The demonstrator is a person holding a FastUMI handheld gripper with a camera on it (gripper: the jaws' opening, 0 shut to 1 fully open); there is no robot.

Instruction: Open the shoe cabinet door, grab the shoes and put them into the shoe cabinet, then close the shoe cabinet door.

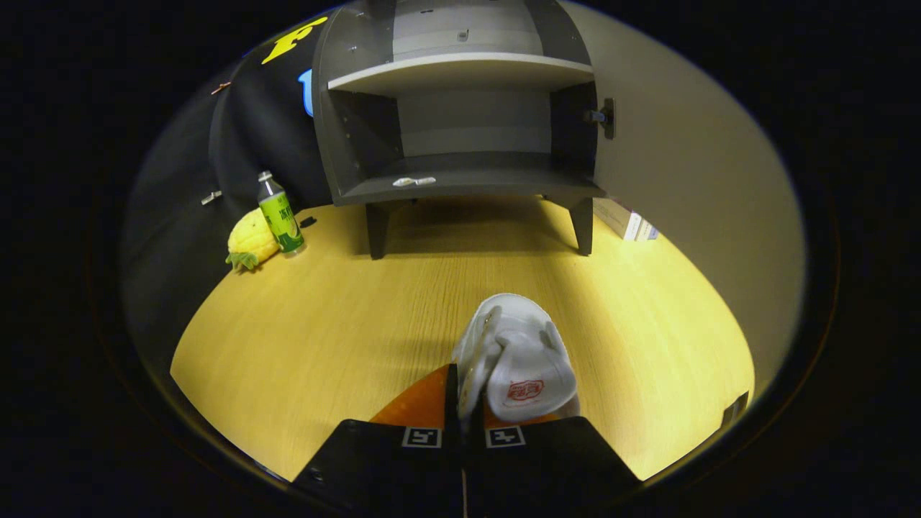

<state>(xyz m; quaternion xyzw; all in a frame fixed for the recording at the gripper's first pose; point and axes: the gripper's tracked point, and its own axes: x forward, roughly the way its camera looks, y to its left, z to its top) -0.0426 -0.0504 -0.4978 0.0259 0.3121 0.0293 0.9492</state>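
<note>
A: How did we have the gripper (464, 403) set at that moment?

B: We held it low and level over the pale wooden tabletop (324, 324), its fingers aimed straight at the dark grey shoe cabinet (460, 122) well beyond them. The two fingers stood almost together, with only a thin gap left, and the edge of the white fabric slippers (514, 352) was pinched in that gap. We had hold of them by the side wall; the rest bulged out just ahead of the fingers and to the right.

A: How many slippers did we count?

B: They looked like a pair nested one in the other, but we could not tell the two apart for certain. One red stamp showed on the insole.

A: And the cabinet?

B: One cabinet, on short legs, with its cream door (683, 180) swung open to the right. We counted two compartments, an upper and a lower, parted by one light shelf (460, 72). A small pale object lay on the lower board; we could not tell what it was.

A: Anything else beyond the fingers?

B: Off to the left stood one green-labelled plastic bottle (279, 212), with one yellow pineapple-shaped plush toy (250, 239) touching it. Right of the cabinet, under the door, lay some flat boxes (626, 219); we could not count them.
</note>
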